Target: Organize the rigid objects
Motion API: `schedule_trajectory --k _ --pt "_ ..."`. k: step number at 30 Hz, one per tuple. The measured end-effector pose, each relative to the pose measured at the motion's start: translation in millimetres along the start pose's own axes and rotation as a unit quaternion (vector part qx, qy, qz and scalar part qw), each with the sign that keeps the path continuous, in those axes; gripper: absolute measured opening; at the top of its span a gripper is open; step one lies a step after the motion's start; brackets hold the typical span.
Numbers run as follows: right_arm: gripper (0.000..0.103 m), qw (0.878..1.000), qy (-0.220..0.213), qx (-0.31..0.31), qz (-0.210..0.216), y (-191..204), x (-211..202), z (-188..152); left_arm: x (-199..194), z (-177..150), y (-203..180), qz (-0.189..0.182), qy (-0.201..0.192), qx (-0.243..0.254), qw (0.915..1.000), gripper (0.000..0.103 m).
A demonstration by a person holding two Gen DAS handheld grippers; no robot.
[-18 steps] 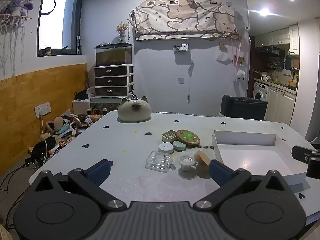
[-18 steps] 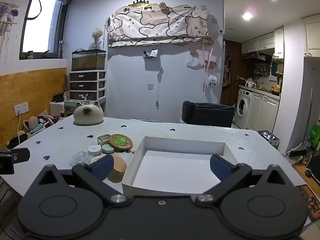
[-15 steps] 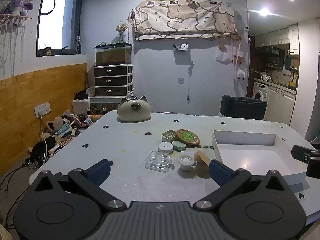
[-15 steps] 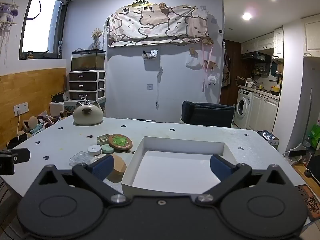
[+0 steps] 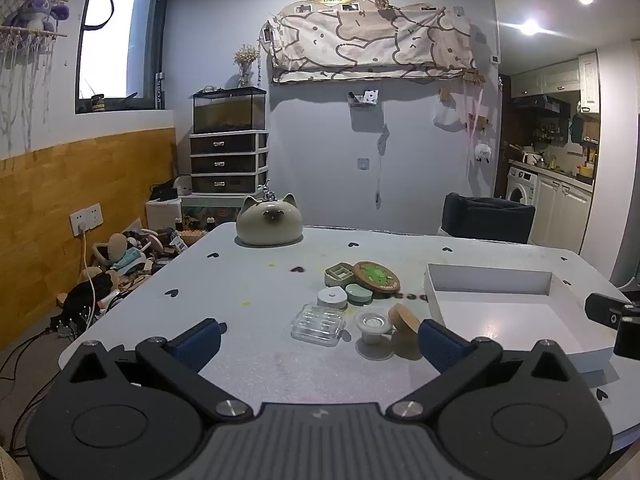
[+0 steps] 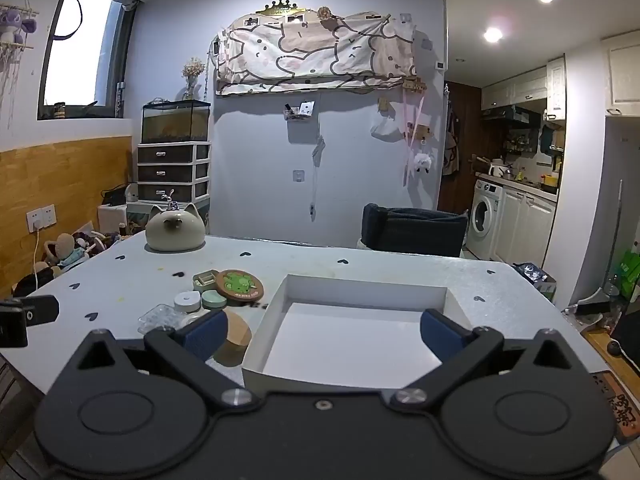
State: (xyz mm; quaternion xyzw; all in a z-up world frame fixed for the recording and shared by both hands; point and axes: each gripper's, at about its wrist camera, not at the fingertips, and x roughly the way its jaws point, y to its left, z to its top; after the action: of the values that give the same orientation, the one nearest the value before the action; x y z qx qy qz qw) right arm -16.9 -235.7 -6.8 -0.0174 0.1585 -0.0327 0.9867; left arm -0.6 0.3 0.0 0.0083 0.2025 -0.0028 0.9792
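Several small rigid objects sit in a cluster on the white table [image 5: 248, 280]: a clear plastic case [image 5: 318, 319], a small clear round jar [image 5: 373, 325], a wooden disc [image 5: 403, 314], a white round tin [image 5: 332, 297], a green round lid [image 5: 359, 293], a green square box [image 5: 339, 273] and a round frog coaster [image 5: 377, 276]. An empty white box [image 5: 500, 312] stands to their right; it also shows in the right wrist view [image 6: 352, 328]. My left gripper [image 5: 318, 344] is open and empty before the cluster. My right gripper [image 6: 322, 330] is open and empty over the box's near edge.
A cat-shaped ceramic pot [image 5: 268, 226] stands at the table's far left. A dark chair [image 5: 488, 218] is behind the table. Toys and cables [image 5: 112, 264] lie on the floor at left. The kitchen with a washing machine [image 6: 484, 220] is at right.
Both grippers have shifted only slightly; the views are nearly the same. Nothing was taken hold of or moved on the table.
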Motion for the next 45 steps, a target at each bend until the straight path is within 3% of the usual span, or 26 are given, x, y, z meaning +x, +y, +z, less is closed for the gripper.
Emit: schedule_trajectory --k 45 --pt "0.103 1.000 0.001 -0.003 -0.002 -0.1 -2.0 0.4 -2.4 4.1 -0.6 0.000 -0.001 -0.001 1.0000 0.103"
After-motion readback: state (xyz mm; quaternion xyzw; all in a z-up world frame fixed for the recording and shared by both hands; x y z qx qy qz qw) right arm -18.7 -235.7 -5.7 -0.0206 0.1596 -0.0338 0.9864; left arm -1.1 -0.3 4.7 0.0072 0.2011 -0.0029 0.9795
